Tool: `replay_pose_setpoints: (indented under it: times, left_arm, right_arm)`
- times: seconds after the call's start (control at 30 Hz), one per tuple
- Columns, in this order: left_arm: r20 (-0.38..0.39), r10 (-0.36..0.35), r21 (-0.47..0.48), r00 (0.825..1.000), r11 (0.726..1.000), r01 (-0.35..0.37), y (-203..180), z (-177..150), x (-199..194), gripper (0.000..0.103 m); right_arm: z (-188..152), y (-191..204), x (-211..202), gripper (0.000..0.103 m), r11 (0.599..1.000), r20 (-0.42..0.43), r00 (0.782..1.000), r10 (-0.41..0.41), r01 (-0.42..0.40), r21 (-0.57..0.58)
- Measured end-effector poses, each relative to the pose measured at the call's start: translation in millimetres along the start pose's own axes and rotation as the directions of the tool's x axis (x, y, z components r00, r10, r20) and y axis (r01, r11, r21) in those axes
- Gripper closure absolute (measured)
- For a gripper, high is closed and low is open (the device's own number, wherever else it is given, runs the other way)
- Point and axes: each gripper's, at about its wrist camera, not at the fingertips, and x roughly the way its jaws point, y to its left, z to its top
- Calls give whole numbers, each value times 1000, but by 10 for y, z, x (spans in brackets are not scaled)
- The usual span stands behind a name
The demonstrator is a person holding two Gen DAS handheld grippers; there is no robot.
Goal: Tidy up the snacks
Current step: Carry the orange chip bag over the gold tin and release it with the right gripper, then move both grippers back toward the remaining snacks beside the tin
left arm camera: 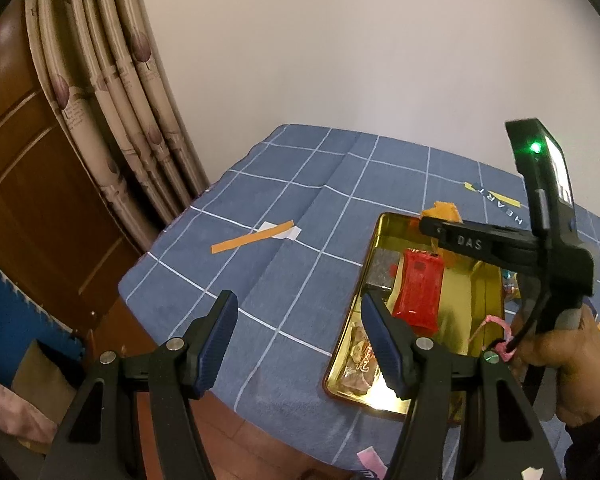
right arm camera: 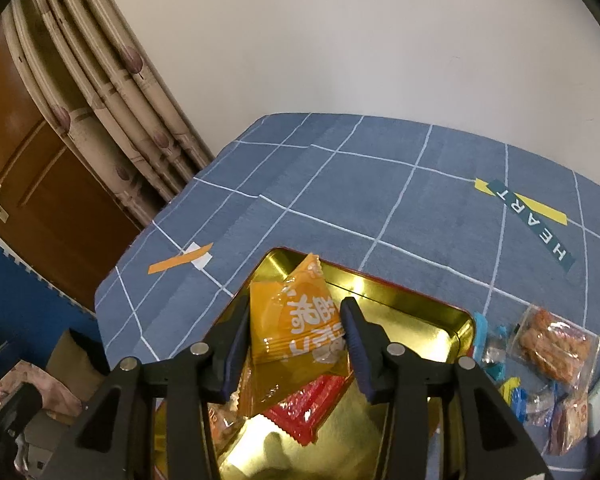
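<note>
A gold tin tray [left arm camera: 374, 240] [right arm camera: 420, 312] lies on the blue checked tablecloth. In it are a red packet [left arm camera: 418, 292] [right arm camera: 308, 408] and a brownish packet [left arm camera: 360, 364]. My right gripper [right arm camera: 296, 344] is shut on an orange snack packet [right arm camera: 296, 328] and holds it above the tray; the gripper also shows in the left wrist view [left arm camera: 480, 244]. My left gripper [left arm camera: 300, 340] is open and empty, over the cloth at the tray's left edge.
Several loose snack packets [right arm camera: 548, 344] lie on the cloth right of the tray. An orange and white paper strip [left arm camera: 256, 238] lies left of it. A curtain [left arm camera: 112, 92] and wooden door [left arm camera: 32, 184] stand beyond the table's left edge.
</note>
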Motion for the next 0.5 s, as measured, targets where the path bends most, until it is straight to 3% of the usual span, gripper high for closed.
replay_pose_setpoints:
  times: [0.23, 0.33, 0.5]
  left_arm:
    - [-15, -1, -1, 1000, 1000, 1, 8, -6, 53, 41]
    - [-19, -1, -2, 1000, 1000, 1, 9, -8, 62, 34]
    - [-17, 1, 1, 1000, 1000, -1, 10, -12, 54, 34]
  right_arm:
    - [50, 47, 75, 45, 1000, 9, 1000, -10, 10, 3]
    - [57, 29, 57, 44, 1000, 22, 1000, -22, 22, 12]
    - [56, -21, -131, 44, 999, 88, 996, 20, -23, 41]
